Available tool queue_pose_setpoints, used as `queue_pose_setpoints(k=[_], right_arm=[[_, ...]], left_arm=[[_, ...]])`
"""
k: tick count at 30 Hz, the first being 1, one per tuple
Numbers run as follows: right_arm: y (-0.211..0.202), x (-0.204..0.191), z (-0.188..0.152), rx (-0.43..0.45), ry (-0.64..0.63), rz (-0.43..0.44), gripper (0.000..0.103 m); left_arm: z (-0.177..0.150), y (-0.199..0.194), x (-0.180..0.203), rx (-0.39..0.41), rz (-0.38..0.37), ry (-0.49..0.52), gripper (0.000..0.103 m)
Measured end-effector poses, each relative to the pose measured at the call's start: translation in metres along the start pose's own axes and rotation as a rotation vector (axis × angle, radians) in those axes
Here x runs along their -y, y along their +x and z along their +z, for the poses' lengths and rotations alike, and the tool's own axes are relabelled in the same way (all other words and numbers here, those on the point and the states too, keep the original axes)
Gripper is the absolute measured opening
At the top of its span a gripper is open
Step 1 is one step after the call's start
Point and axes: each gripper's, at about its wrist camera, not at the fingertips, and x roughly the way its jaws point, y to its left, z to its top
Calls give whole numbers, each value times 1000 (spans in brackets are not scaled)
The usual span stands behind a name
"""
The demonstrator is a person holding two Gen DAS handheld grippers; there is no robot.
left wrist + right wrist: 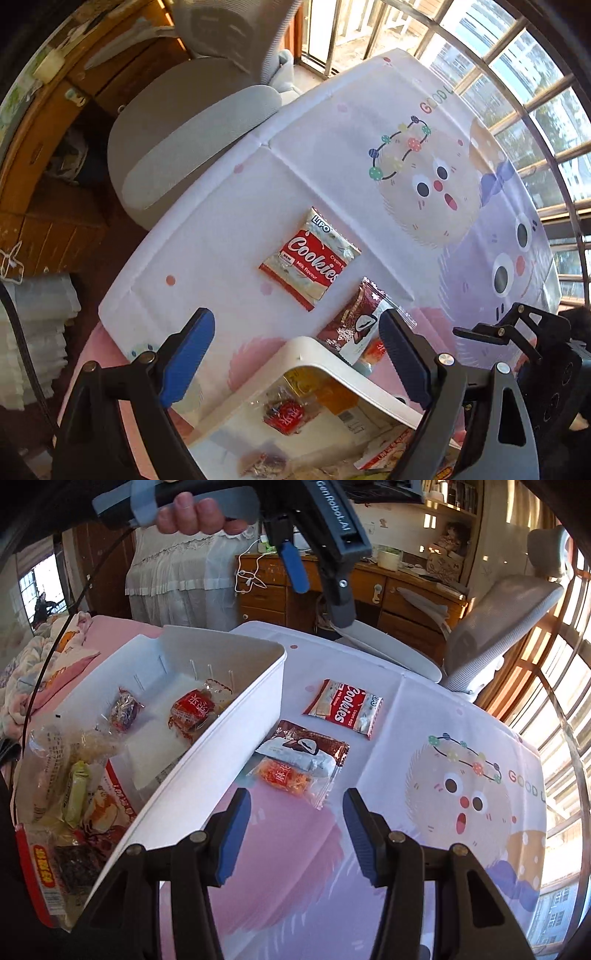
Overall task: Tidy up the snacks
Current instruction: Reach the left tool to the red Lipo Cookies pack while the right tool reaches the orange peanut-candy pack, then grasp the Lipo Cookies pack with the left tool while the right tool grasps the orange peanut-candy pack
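A red and white Cookies packet (310,258) (343,705) lies flat on the cartoon tablecloth (369,122). Beside it lies a brown packet (354,325) (306,753), with a small orange packet (288,781) against it. Next to them stands a white bin (306,349) (221,738) that holds several wrapped snacks, among them a red candy (192,709). My left gripper (295,358) (321,602) hangs open over the bin's corner, pointing down, with nothing between its pads. My right gripper (297,840) is open and empty over the cloth, just short of the orange packet.
A grey office chair (192,140) (498,627) stands at the table's far edge, with a wooden desk (406,590) behind it. Barred windows (535,92) line one side. Bedding (37,653) lies beyond the bin. A hand (195,513) holds the left gripper's handle.
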Motion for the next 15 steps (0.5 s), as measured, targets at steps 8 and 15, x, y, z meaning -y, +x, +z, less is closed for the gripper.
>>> queue_pose_setpoints(k=[8, 15], right_arm=[[33, 2, 1, -23, -117, 33, 52], [50, -4, 3, -48, -233, 30, 52]], left_arm=[[23, 50, 23, -87, 9, 198, 90], [37, 94, 32, -159, 30, 262, 90]])
